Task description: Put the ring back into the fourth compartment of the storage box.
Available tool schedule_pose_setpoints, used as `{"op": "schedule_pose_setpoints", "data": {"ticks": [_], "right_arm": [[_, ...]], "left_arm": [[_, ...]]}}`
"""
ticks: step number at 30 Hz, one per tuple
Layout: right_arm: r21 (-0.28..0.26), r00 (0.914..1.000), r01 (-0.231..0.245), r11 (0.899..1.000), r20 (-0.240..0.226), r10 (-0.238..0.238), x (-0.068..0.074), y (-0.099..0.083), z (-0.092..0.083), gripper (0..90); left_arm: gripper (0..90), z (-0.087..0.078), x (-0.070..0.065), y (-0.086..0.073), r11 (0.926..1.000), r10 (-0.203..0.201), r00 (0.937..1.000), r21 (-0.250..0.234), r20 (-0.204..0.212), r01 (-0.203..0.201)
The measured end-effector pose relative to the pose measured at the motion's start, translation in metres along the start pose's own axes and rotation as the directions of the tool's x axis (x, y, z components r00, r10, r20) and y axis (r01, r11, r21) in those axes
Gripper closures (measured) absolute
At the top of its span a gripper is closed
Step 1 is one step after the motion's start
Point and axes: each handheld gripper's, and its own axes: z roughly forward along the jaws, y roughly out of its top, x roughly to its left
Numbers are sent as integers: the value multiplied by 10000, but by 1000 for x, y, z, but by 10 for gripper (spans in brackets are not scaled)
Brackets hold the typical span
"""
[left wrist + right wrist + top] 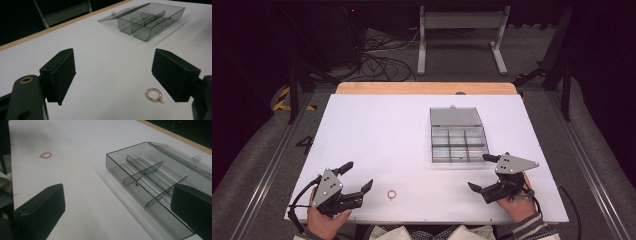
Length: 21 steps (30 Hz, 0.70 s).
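The left gripper (pixel 357 177) rests at the near left of the white tabletop (pixel 377 130), held in the person's left hand (pixel 326 220). Its jaws are spread wide with nothing between the pads. A small pink bead ring (pixel 392 194) lies flat on the tabletop just to the right of this gripper; in the left gripper view the bead ring (pixel 154 95) sits close to the right-hand jaw without touching it.

The right gripper (pixel 482 172) is held at the near right, jaws spread and empty. A clear grey compartment box (pixel 459 143) stands just beyond it, toward the middle right of the tabletop, with its lid (pixel 455 116) folded back flat on the far side. The visible compartments are empty. The bead ring and the box lie well apart.
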Motion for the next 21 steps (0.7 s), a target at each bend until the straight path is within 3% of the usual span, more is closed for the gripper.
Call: {"op": "schedule_pose_setpoints", "data": {"ticks": [10,17,21], "right_arm": [[37,10000,17,10000,-63,-16,1,0,0,3],[139,10000,27,9999,-62,-26,2,1,1,4],[199,10000,76,9998,-49,-75,3,2,2,5]], "left_arm": [[203,-1,1,0,10000,44,10000,57,63,-44],[203,-2,1,0,9998,-193,9996,-6,182,193],[203,-3,1,1,10000,-52,9999,-61,163,53]]}}
